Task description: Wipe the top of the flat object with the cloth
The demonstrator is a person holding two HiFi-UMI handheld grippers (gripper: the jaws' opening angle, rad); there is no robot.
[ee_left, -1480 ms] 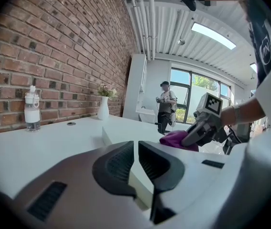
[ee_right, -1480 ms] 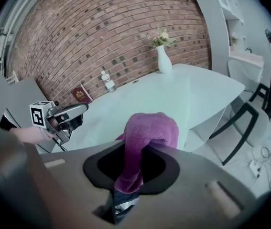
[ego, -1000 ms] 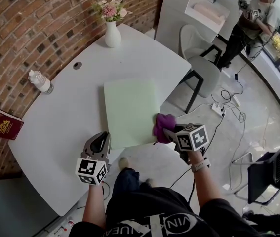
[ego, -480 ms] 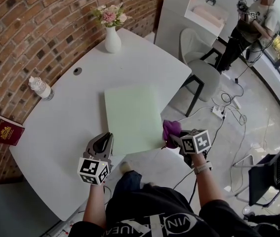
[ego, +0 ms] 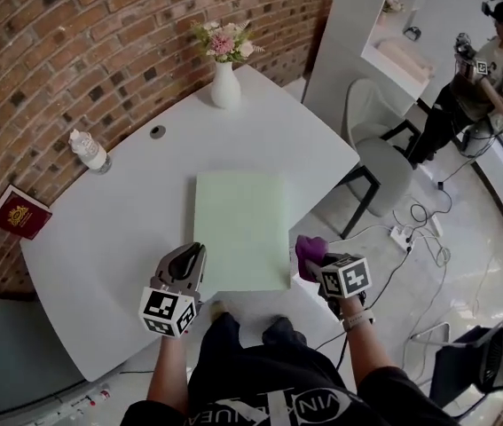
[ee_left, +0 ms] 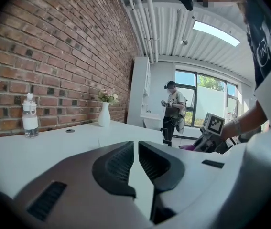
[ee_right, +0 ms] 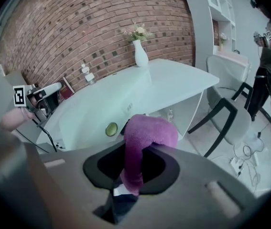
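- The board [ego: 240, 229] is a thin, flat, pale green rectangle with a smooth matt top. It lies flat on the white table [ego: 118, 220], on the half near the person.
- Its long axis runs from the table's near edge towards the far side, where the vase [ego: 225, 87] stands. One short end points at the person and reaches about to the table's near edge.
- The cloth [ego: 310, 250] is purple, soft and nappy like towelling, and bunched into a rounded lump. It is off the table, just past the near edge and apart from the board.
- The right gripper [ego: 313, 264] is beyond the table's near edge, over the floor. Its dark jaws pinch the cloth [ee_right: 147, 140], which arches up out of them and flops over their tips.
- The left gripper [ego: 192, 256] is above the table's near edge, with its grey shell pointing across the table. In the left gripper view, its ribbed black jaws [ee_left: 136, 151] are pressed together with nothing between them.
- The table top is smooth and glossy, with rounded corners and a small round hole [ego: 157, 132] near the far side.
- On the table's far side, the vase is white and narrow-necked and holds pink and white flowers [ego: 224, 41].
- A clear plastic bottle [ego: 87, 149] stands near the table's far left edge.
- A flat dark red book [ego: 22, 211] lies at the table's left end.
- A rough red brick wall [ego: 74, 51] runs behind the table.
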